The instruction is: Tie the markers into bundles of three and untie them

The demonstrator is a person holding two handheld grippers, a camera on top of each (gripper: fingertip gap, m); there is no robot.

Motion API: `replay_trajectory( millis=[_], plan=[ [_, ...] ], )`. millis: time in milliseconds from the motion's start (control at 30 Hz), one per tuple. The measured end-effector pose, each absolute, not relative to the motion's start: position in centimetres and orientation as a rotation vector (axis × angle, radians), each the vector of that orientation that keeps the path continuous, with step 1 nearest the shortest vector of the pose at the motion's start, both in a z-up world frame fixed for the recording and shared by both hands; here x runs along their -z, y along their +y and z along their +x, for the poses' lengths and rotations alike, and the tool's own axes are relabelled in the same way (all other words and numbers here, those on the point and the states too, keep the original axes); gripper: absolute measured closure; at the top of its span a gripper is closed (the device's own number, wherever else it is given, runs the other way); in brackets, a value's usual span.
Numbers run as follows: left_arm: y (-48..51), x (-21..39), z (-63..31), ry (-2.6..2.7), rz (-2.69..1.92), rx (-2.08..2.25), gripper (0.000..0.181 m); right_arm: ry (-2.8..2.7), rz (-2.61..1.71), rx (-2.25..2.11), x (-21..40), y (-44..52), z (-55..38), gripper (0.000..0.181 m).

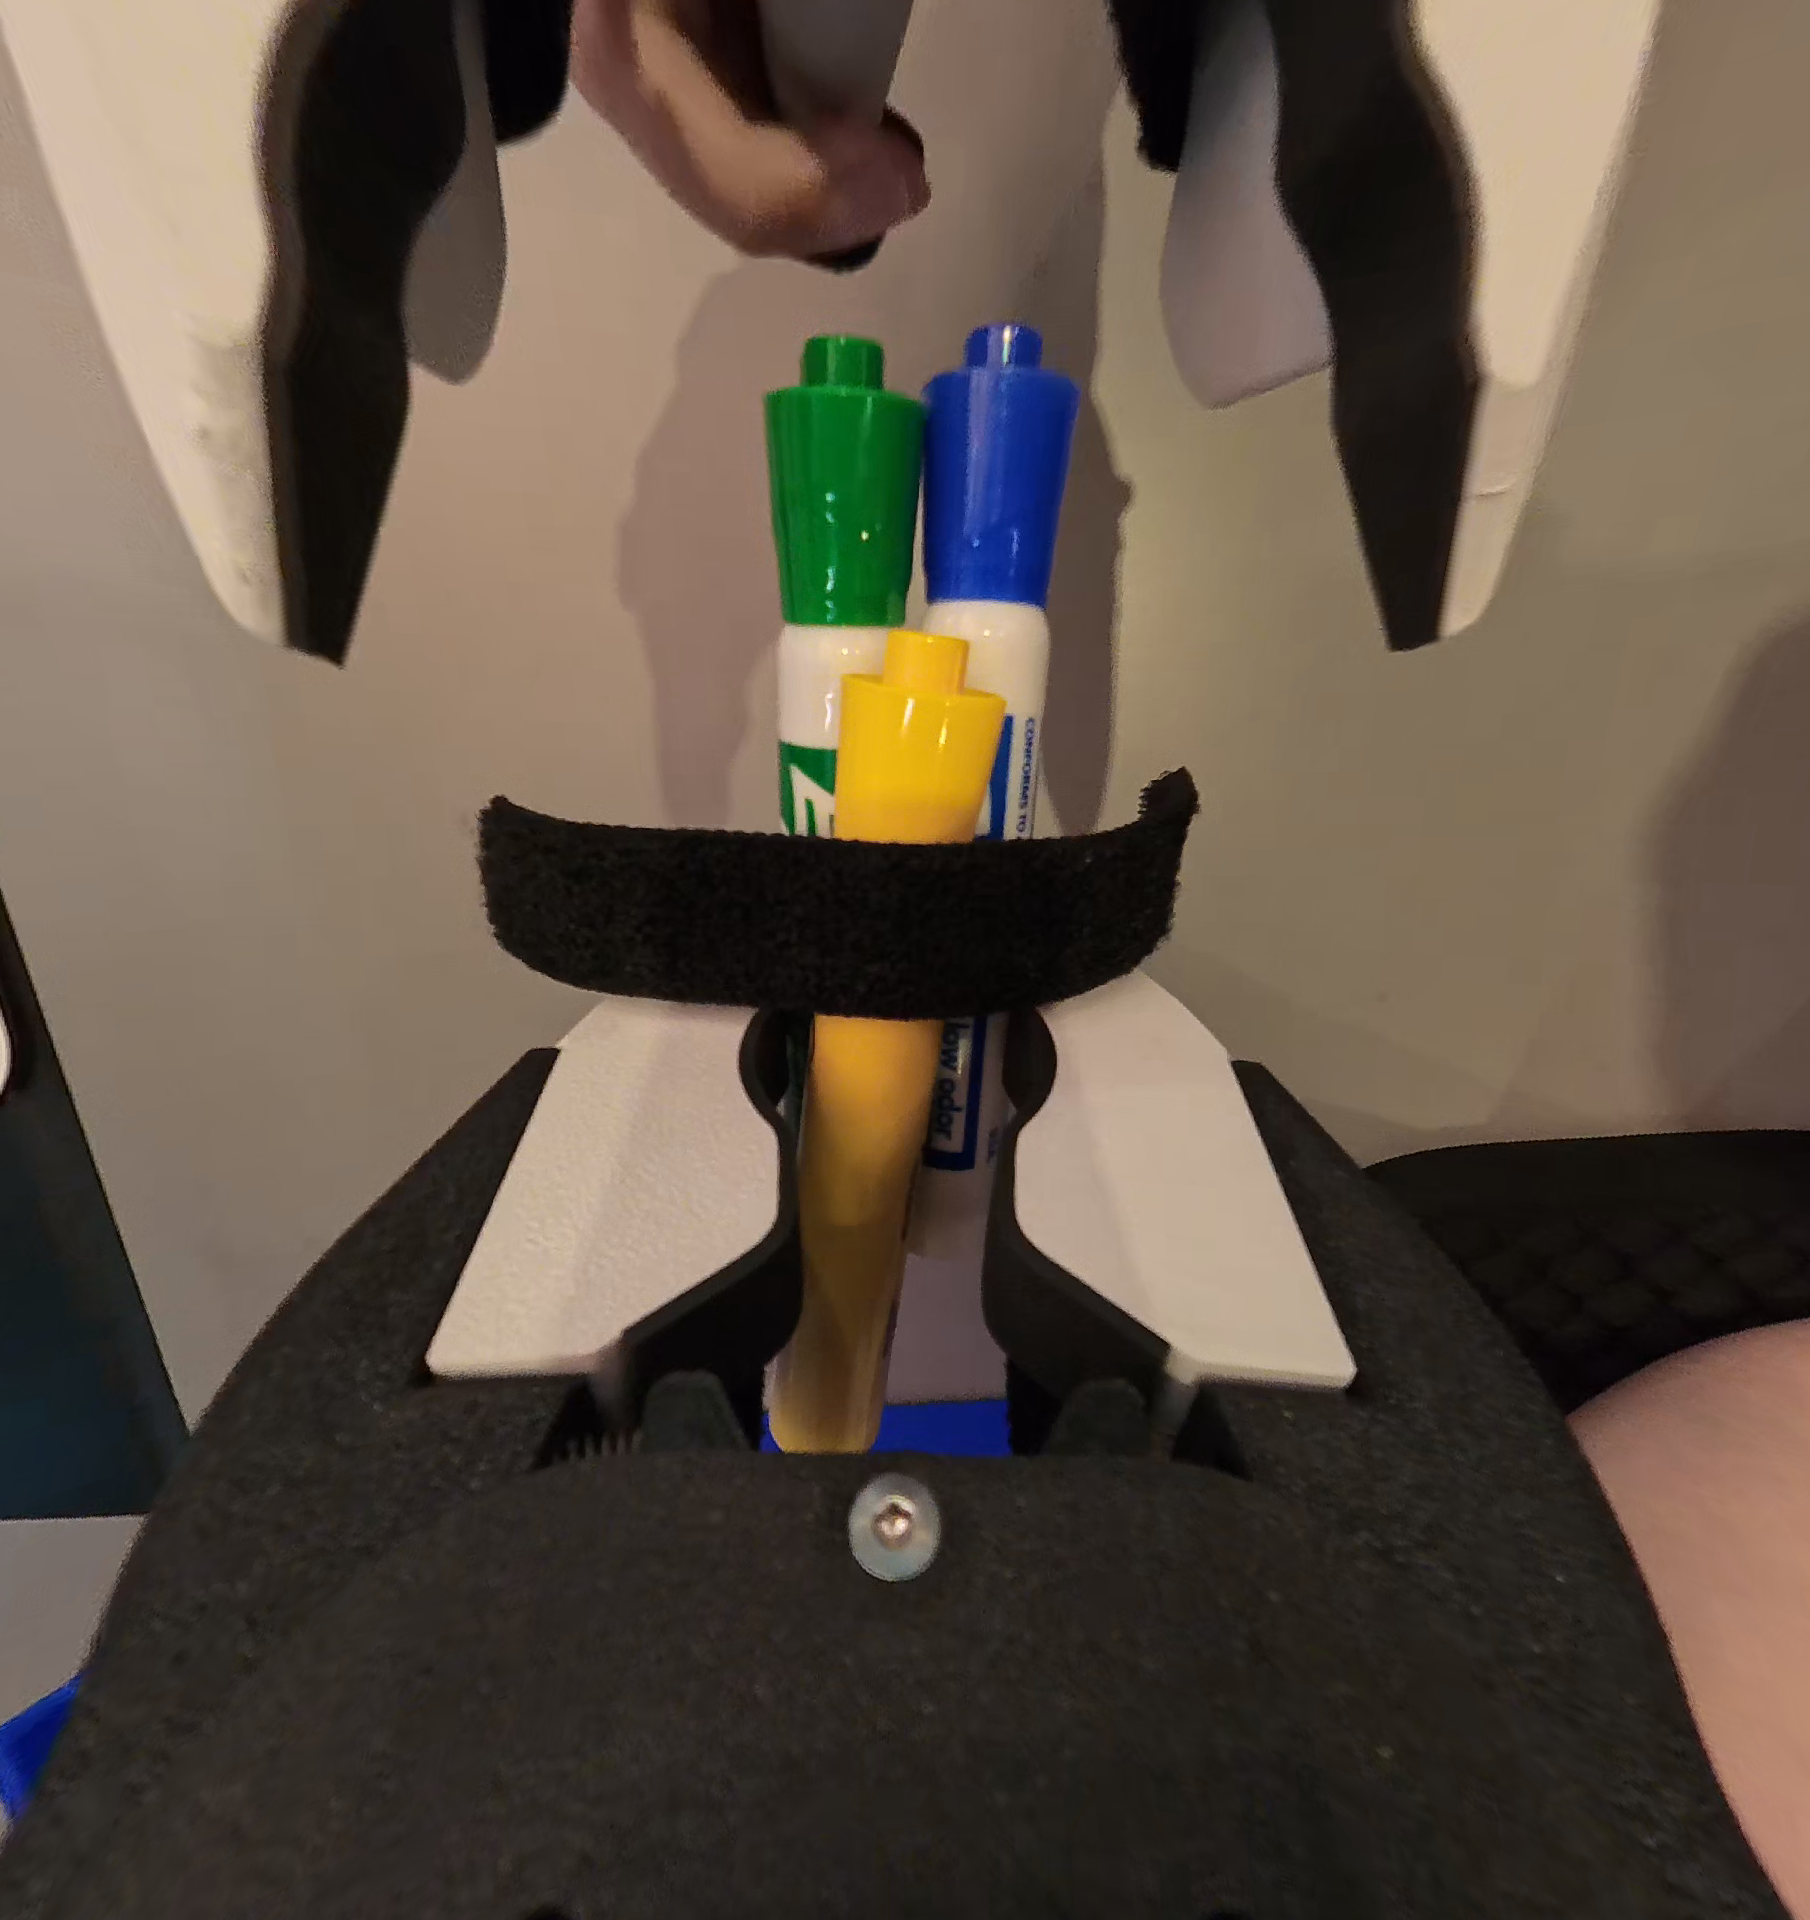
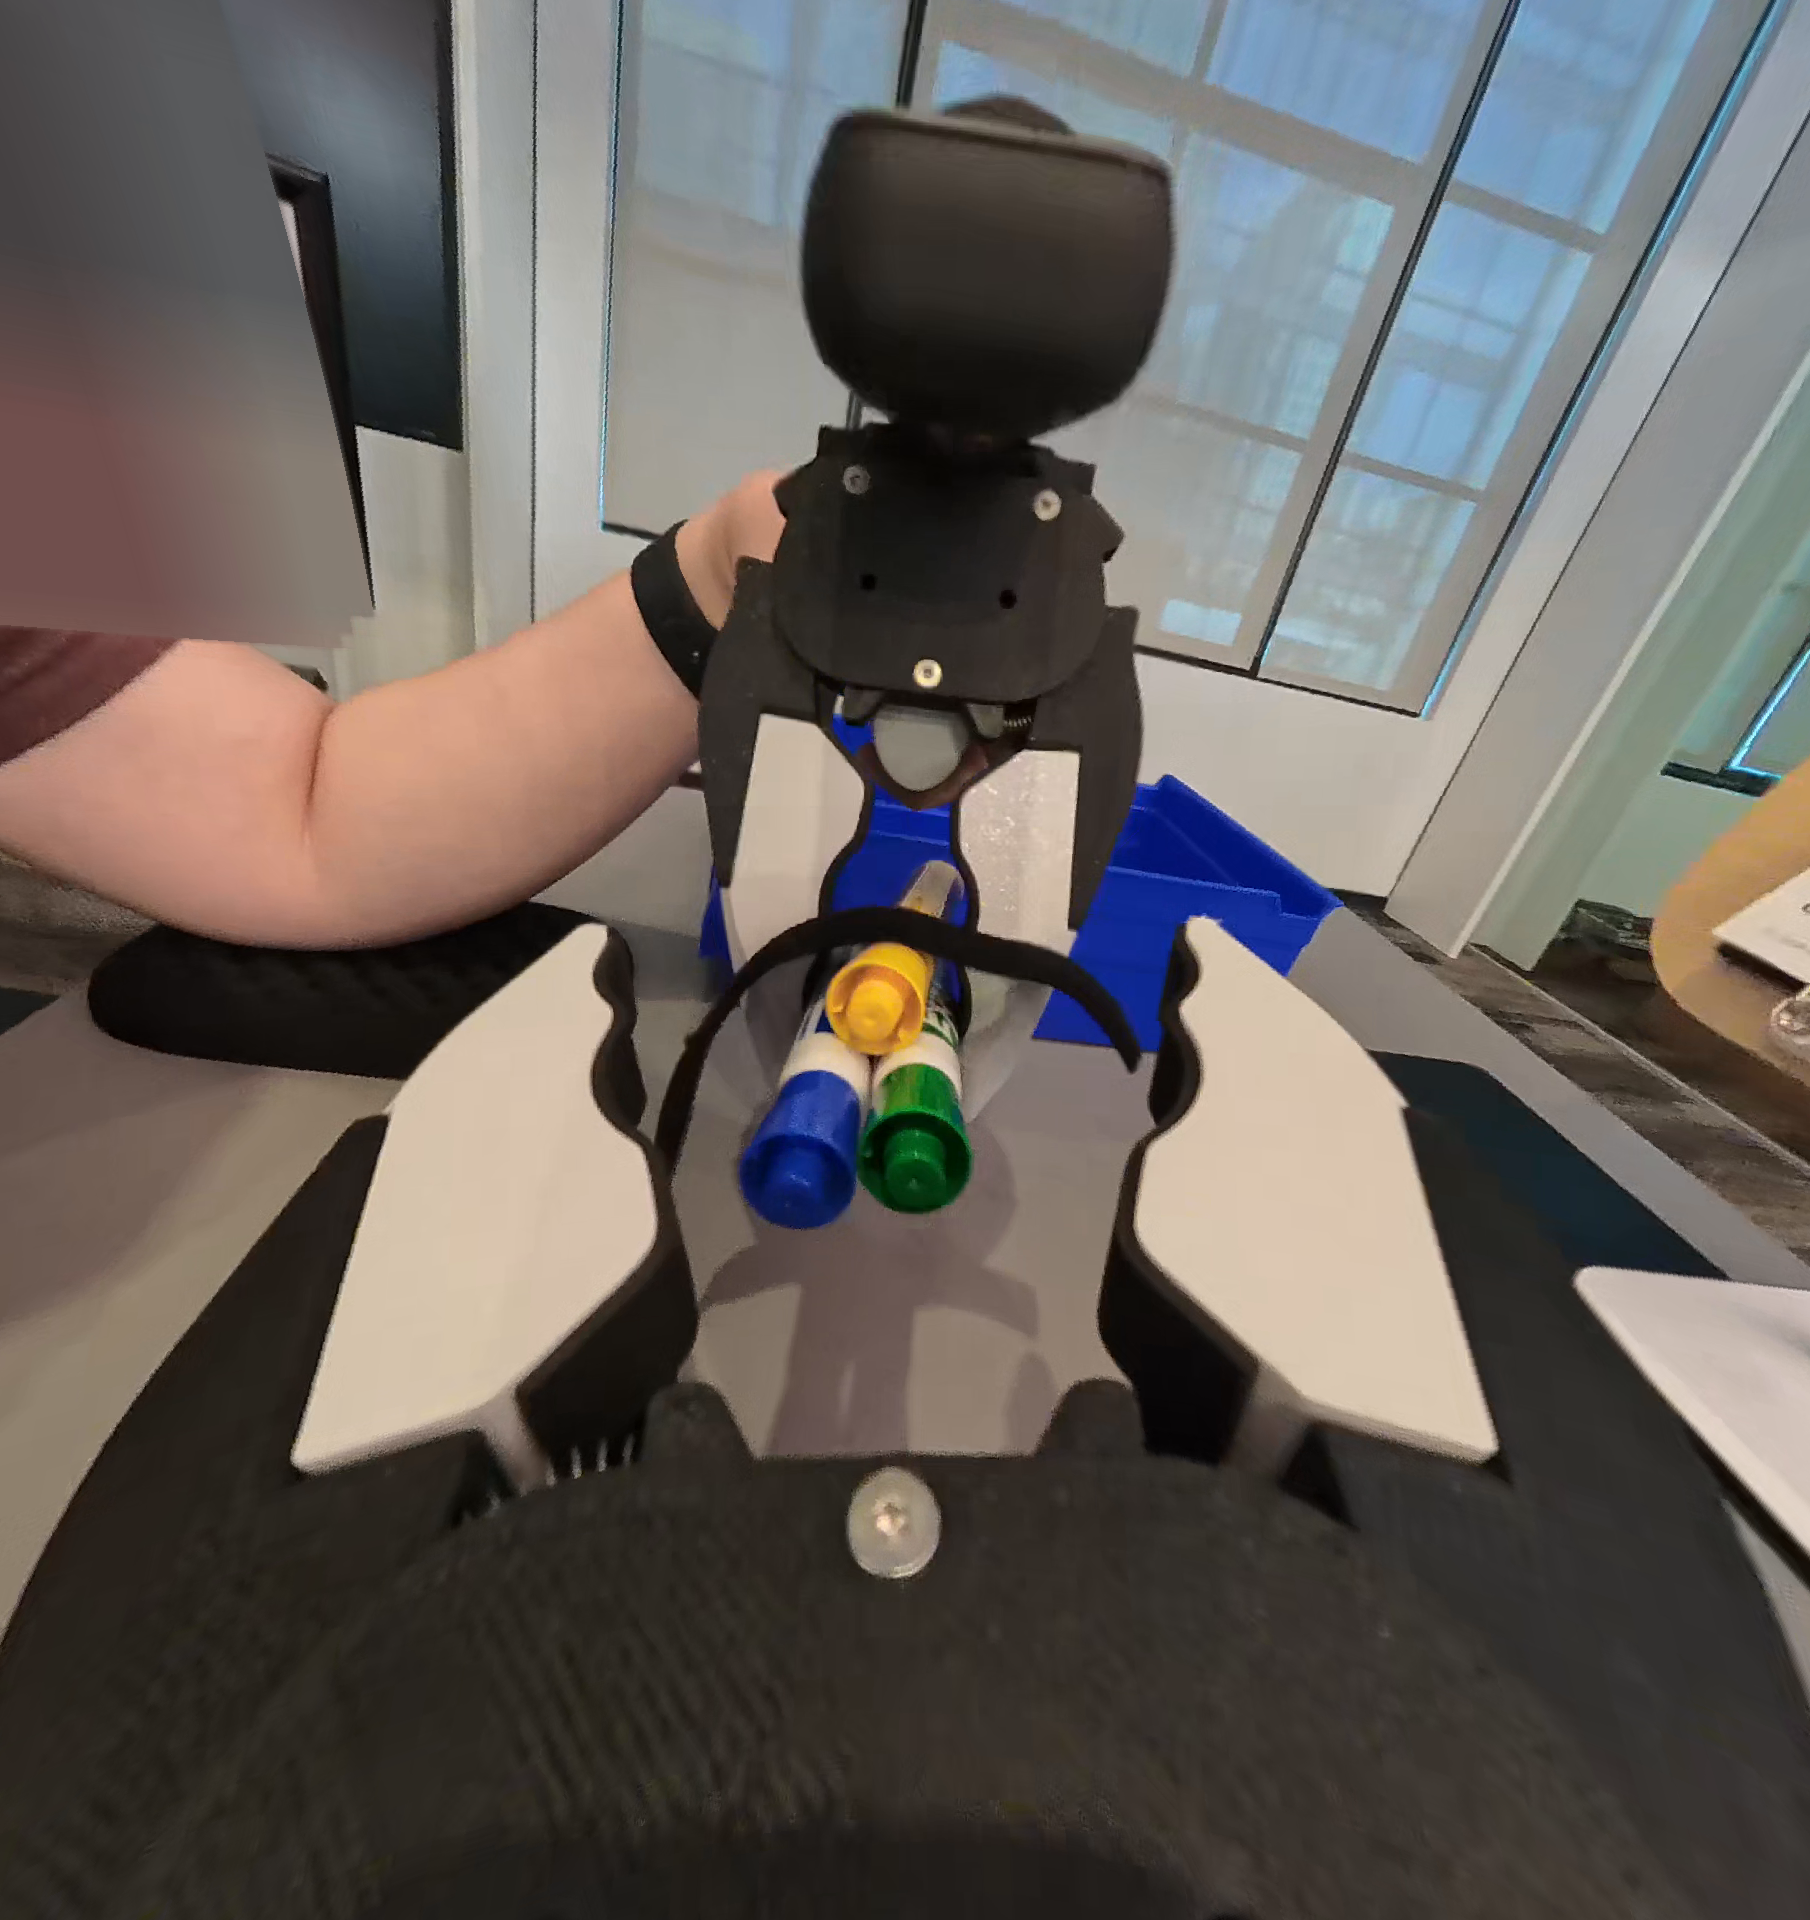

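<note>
My left gripper [image 1: 896, 1164] clamps three light, rigid plastic markers [image 1: 885, 727]; the soft black hook-and-loop strap [image 1: 828, 904] drapes loosely around them. My right gripper [image 2: 906, 1143], fingers apart, should pinch a strap end.

Each gripper has a rough matte black body with a silver screw [image 1: 893, 1527] at its centre and white fingers [image 2: 506, 1195] edged in wavy black pads. The person wears a maroon sleeve [image 2: 39, 686] and black wristband [image 2: 667, 608].
</note>
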State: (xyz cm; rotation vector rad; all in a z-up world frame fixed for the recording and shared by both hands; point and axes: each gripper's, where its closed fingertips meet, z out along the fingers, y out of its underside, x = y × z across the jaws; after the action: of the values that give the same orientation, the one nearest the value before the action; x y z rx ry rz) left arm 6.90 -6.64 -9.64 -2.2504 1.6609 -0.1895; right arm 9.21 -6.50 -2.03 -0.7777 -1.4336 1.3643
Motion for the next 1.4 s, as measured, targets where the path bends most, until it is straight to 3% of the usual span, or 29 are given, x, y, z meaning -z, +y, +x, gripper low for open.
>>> replay_trajectory(
  millis=[767,1400],
  plan=[
    [-7.4,8.6,8.6,1.698,-2.167,0.263,0.143,-1.296,-0.663,-1.368,2.1,-8.0,8.9,0.083],
    [-7.6,8.9,8.8,1.711,-2.179,0.265,0.143,-1.406,-0.732,-1.282,3.9,-7.9,8.2,0.106]
  ],
)
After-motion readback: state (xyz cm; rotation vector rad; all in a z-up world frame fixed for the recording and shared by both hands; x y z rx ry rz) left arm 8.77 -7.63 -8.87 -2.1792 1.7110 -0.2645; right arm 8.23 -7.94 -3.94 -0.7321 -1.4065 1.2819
